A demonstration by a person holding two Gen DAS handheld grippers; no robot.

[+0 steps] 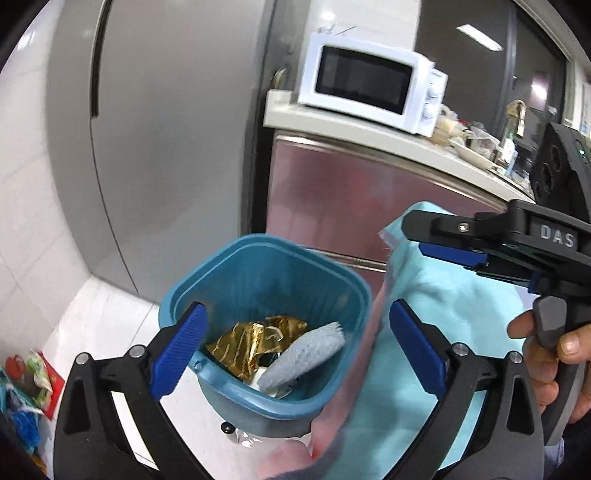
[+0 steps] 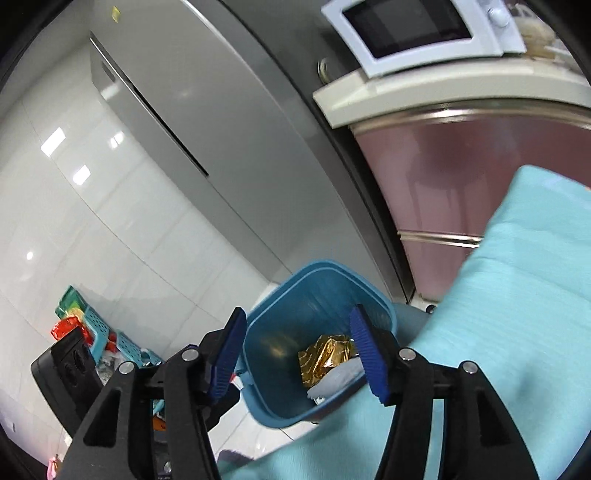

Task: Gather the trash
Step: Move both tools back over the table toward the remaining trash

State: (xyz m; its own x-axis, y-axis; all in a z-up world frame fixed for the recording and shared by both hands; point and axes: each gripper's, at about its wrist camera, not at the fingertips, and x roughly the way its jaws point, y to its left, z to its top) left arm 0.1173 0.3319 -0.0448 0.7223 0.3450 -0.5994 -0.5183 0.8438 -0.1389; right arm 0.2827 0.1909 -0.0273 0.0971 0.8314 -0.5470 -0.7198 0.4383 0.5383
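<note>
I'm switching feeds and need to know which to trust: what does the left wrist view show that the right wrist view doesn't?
Only the left wrist view shows the right gripper from the side, a hand on its trigger and cluttered dishes on the counter. Only the right wrist view shows the teal slotted basket on the floor. Both show the blue bin holding a gold wrapper, the light blue cloth beside it, and the microwave.

Each gripper (image 1: 297,347) has black linkage arms, silver pivot screws and ribbed blue pads (image 1: 179,354). The right gripper (image 1: 439,243) bears "DAS"; a bare-skinned hand (image 1: 554,373), at 3 o'clock, grips its grey trigger.
</note>
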